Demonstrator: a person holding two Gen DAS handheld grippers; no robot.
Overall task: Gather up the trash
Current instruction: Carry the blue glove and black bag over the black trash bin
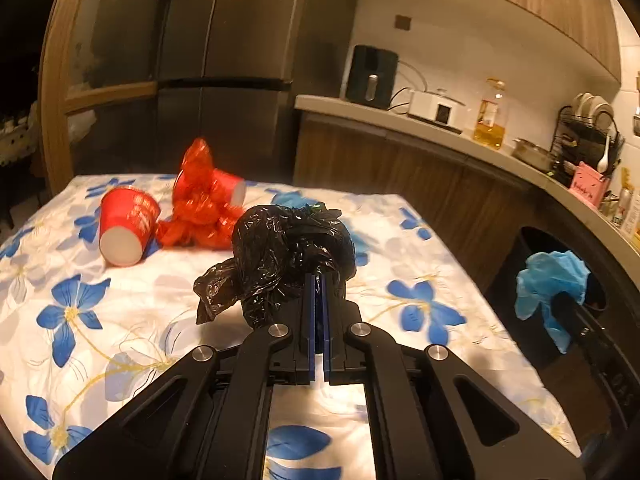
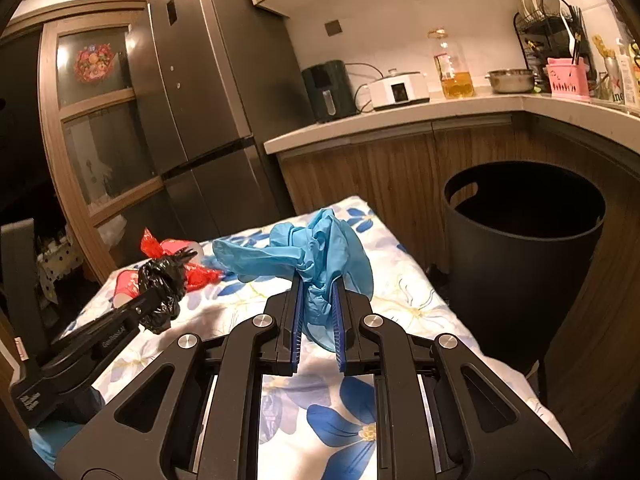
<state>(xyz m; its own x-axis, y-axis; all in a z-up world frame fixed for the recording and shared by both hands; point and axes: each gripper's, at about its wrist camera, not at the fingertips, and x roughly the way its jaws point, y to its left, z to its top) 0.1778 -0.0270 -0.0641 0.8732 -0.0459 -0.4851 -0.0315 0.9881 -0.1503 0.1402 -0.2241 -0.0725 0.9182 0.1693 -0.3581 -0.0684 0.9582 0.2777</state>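
Observation:
My left gripper is shut on a crumpled black plastic bag and holds it above the flowered tablecloth. Behind the bag lie a red paper cup on its side, a crumpled red plastic wrapper and a second red cup. My right gripper is shut on a bunched blue glove, held above the table's right part. The glove also shows in the left wrist view, and the black bag shows in the right wrist view. A black round bin stands open to the right of the table.
A wooden kitchen counter runs behind and to the right, carrying an air fryer, a white cooker, an oil bottle and a dish rack. A dark fridge stands behind the table.

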